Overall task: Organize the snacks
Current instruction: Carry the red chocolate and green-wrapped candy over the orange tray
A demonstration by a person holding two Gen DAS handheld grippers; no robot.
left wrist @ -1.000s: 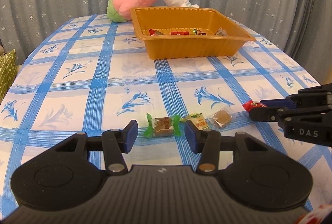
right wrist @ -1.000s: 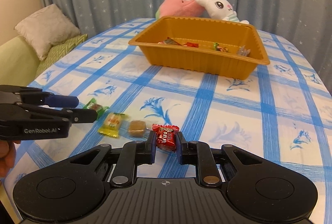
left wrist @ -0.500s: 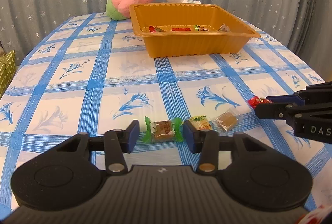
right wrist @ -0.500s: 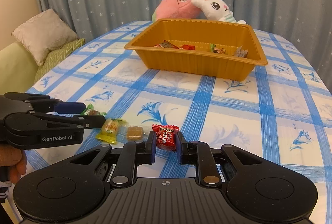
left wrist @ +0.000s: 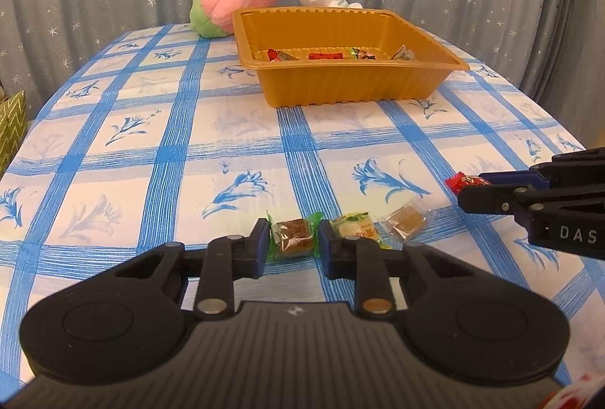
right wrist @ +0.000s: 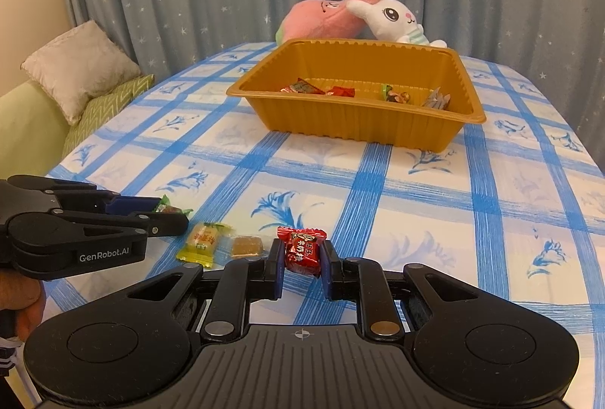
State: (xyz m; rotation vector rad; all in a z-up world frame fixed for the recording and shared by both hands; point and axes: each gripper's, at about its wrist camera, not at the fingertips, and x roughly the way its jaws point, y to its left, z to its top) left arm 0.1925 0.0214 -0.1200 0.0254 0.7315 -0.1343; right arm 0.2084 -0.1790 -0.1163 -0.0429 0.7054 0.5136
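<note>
The left tongs [left wrist: 293, 245] have closed in from a wide gap and now pinch the green-wrapped brown candy [left wrist: 292, 235] on the desk [left wrist: 132, 159]. The right tongs [right wrist: 301, 267] still grip the red foil-wrapped candy [right wrist: 301, 250]. Both await transfer to the far orange plastic tray [right wrist: 363, 127].

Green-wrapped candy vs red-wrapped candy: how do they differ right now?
The green-wrapped candy sits on the tablecloth between the left gripper's fingers; the red-wrapped candy is clamped in the right gripper. The green one shows a brown block with green twisted ends; the red one is opaque red foil with white print. Both are small wrapped snacks outside the orange tray.
</note>
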